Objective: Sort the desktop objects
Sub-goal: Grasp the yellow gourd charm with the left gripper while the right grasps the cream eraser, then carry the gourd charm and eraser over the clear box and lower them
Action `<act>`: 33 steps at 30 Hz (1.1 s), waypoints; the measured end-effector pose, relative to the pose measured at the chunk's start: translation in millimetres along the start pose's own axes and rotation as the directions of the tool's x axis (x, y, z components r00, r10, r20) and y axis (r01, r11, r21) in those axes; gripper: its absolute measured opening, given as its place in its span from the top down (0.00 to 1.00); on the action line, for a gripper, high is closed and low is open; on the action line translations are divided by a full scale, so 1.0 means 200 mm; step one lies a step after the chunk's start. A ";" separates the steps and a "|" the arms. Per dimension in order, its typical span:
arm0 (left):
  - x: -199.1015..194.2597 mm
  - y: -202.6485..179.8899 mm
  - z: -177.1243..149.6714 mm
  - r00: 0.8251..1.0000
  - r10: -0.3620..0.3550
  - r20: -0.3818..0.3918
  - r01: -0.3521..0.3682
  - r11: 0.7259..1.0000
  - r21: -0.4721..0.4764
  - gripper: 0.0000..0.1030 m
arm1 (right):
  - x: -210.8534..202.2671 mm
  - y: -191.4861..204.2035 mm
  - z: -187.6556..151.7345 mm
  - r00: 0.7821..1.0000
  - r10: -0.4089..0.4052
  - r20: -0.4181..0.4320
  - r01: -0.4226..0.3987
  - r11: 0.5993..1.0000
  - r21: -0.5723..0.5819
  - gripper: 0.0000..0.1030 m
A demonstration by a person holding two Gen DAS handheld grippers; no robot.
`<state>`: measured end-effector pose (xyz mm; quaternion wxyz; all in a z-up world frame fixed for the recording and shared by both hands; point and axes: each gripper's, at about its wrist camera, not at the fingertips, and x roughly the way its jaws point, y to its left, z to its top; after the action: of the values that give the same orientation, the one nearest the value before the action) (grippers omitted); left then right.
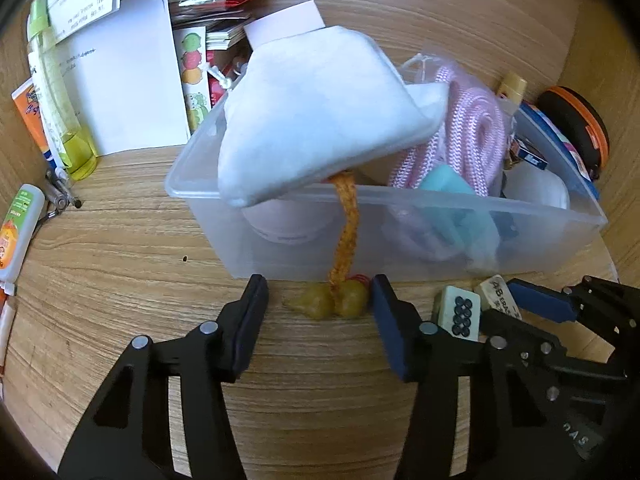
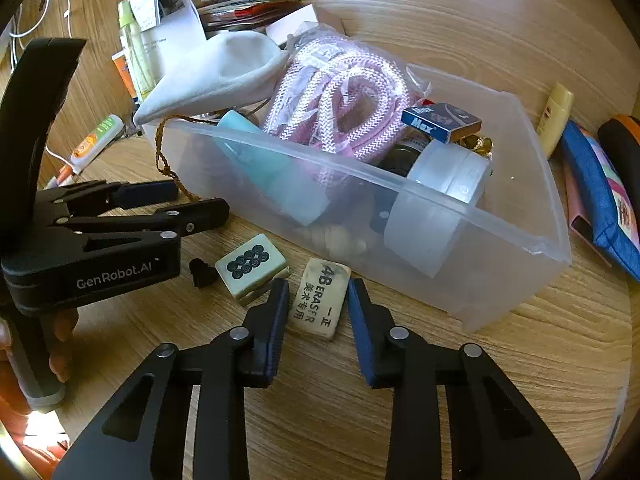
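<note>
1. Two grippers, black with blue pads: left gripper (image 1: pixel 320 304) with jaws apart, right gripper (image 2: pixel 318 304) clamped on the sides of the eraser (image 2: pixel 320 298).
2. One eraser: a worn white block with rounded corners and black print, flat on the desk (image 1: pixel 120 260), just beside the long wall of the bin (image 2: pixel 520 264).
3. One tile (image 2: pixel 251 263): glossy, rectangular, nine dark rings on top, near the eraser.
4. Two waxy yellow lumps (image 1: pixel 332 304), pear-shaped, on the desk between the left jaws, at the end of one braided orange cord (image 1: pixel 348 224).
5. One bin: frosted clear plastic, rectangular, heaped full.
6. One soft white pouch (image 1: pixel 320 112) draped over the bin's rim.
7. One coil of woven pink-and-white rope (image 2: pixel 344 100) inside.
</note>
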<state>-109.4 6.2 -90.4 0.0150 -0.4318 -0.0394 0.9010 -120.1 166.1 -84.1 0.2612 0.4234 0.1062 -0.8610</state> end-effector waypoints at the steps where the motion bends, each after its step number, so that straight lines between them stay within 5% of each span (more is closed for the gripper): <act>1: 0.00 0.00 0.00 1.000 -0.003 0.000 0.003 1.000 0.003 0.54 | -0.01 0.00 -0.01 1.000 0.002 0.000 -0.002 1.000 0.000 0.75; 19: -0.19 0.05 -0.02 0.997 -0.043 0.068 0.044 0.999 -0.015 0.59 | -0.14 -0.04 -0.06 0.998 0.033 0.047 -0.035 0.998 0.053 0.78; 33: -0.42 0.04 -0.02 0.975 -0.102 0.196 0.106 0.994 -0.011 0.59 | -0.34 -0.07 -0.06 0.989 0.038 0.142 -0.051 0.995 0.090 0.78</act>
<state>-53.8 -7.2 -27.2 0.0537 -0.3387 -0.0728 0.9365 -85.8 208.0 -38.2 0.2668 0.3760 0.0377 -0.8866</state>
